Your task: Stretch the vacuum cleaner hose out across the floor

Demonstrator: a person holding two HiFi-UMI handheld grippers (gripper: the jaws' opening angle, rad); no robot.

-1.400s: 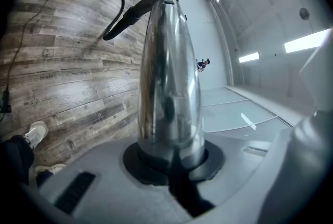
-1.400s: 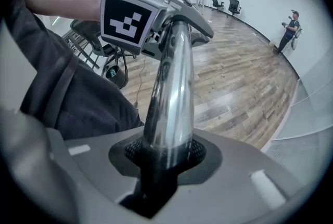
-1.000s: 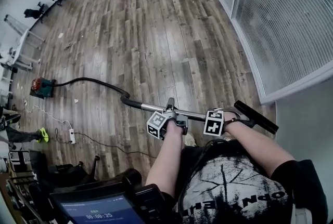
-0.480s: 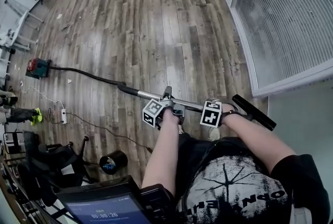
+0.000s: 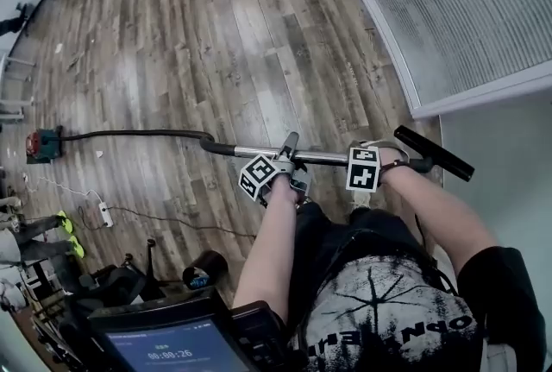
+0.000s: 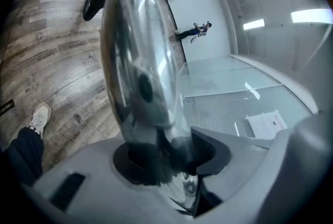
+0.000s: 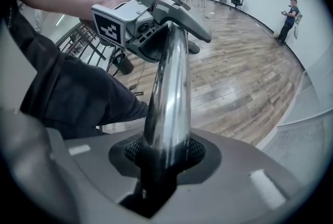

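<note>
Hose (image 5: 129, 135) lies along floor (image 5: 259, 34), joined to wand (image 5: 323, 157) held up; hose soft, light, likely draggy; chrome wand stiff, slick, best hold; right gripper (image 7: 165, 158) clamped on wand; left gripper (image 6: 171, 158) jaws just opened, slack around wand.

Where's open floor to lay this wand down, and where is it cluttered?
The widest bare floor lies beyond the wand, between the hose and the glass wall. It is crowded at lower left, around the power strip, its cable and the black cylinder. The vacuum cleaner sits at the far left edge.
</note>
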